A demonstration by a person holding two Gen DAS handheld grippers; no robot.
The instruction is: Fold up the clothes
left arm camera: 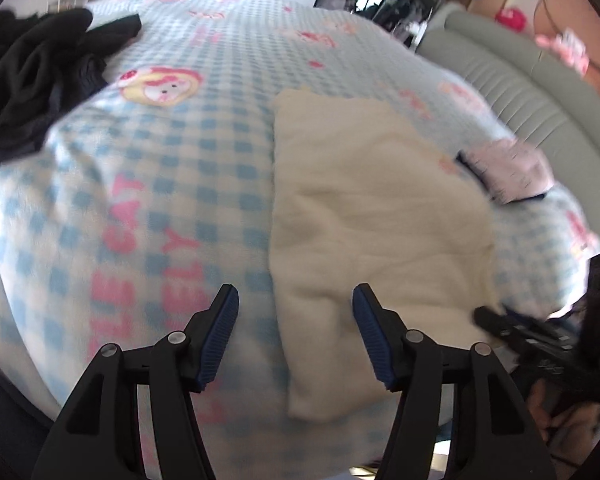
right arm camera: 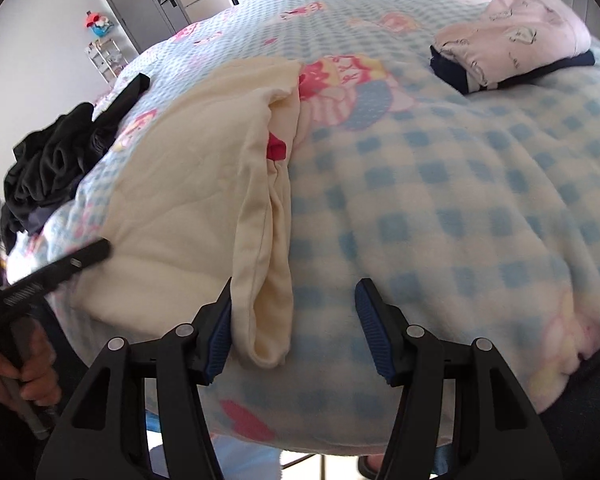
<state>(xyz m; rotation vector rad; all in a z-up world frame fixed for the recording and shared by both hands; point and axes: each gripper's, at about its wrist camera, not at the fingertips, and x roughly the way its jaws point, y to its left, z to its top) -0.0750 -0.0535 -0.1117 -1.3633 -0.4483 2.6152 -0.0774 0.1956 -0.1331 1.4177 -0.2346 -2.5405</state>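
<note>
A cream garment (left arm camera: 380,200) lies folded lengthwise on the blue-checked blanket (left arm camera: 160,200). My left gripper (left arm camera: 296,320) hovers open over its near left edge, and the pads touch nothing. In the right wrist view the same cream garment (right arm camera: 188,184) shows a red tag inside its fold. My right gripper (right arm camera: 294,320) stands open at the garment's near right corner. Its left finger is beside the folded edge without pinching it. The left gripper (right arm camera: 60,264) reaches in from the left, held by a hand (right arm camera: 32,372). The right gripper (left arm camera: 540,340) shows dark at the lower right.
A heap of black clothes (left arm camera: 32,76) lies at the blanket's far left, seen too as the black clothes (right arm camera: 56,160). A folded pink stack (right arm camera: 516,44) on a dark garment sits at the far right. A grey padded headboard (left arm camera: 520,72) borders the bed.
</note>
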